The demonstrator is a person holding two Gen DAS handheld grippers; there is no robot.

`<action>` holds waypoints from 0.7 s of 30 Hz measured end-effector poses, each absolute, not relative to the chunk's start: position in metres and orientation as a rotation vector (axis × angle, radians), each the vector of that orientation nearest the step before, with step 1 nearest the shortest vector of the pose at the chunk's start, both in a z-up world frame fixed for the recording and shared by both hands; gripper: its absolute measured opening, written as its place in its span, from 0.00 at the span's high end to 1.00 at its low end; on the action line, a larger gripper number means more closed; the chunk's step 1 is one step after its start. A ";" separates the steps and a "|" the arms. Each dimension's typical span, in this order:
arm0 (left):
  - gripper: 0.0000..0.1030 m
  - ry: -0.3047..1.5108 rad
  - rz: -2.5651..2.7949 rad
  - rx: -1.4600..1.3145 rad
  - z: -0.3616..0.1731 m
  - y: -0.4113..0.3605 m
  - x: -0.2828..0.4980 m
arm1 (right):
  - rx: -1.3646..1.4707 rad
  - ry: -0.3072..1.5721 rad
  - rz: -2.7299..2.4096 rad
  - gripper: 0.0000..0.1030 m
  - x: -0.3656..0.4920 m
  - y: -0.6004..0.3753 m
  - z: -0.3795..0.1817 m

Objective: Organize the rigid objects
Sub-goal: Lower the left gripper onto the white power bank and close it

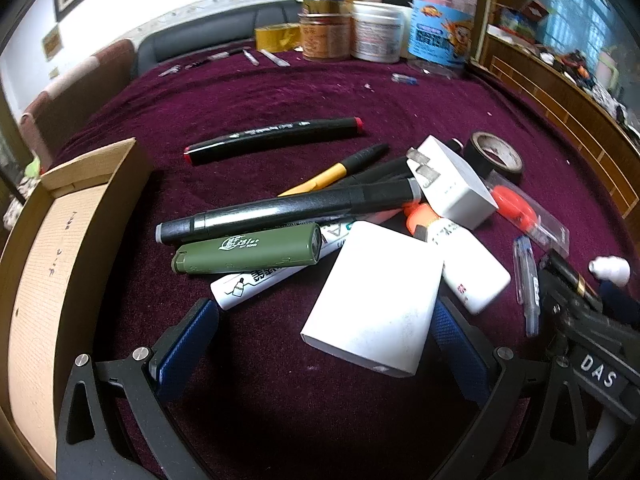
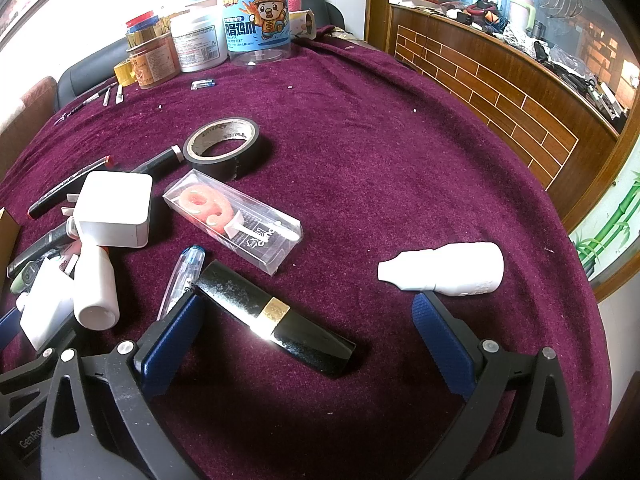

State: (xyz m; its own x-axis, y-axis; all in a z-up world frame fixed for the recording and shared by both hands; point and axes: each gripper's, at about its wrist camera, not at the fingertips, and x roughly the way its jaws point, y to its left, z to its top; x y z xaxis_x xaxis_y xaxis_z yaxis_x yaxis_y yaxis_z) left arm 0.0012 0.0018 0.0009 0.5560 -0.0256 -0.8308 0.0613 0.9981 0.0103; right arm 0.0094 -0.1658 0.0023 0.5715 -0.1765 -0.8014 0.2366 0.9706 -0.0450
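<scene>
Partly buried white marker label

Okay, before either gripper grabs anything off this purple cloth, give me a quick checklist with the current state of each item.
1. Left gripper open: ok.
2. Right gripper open: ok.
3. White box between the left fingers: ok.
4. Black tube between the right fingers: ok.
5. Cardboard box open to receive things: ok.
6. White box free to lift: cannot tell, it seems to overlap the white marker.
</scene>
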 end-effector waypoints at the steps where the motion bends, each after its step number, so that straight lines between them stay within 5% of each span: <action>1: 0.01 0.989 -0.061 0.044 0.001 0.002 0.001 | 0.070 0.932 -0.242 0.00 0.009 -0.166 0.002; 21: 0.01 0.985 -0.108 0.074 0.001 0.004 -0.020 | -0.054 1.069 -0.186 0.00 -0.009 -0.164 0.013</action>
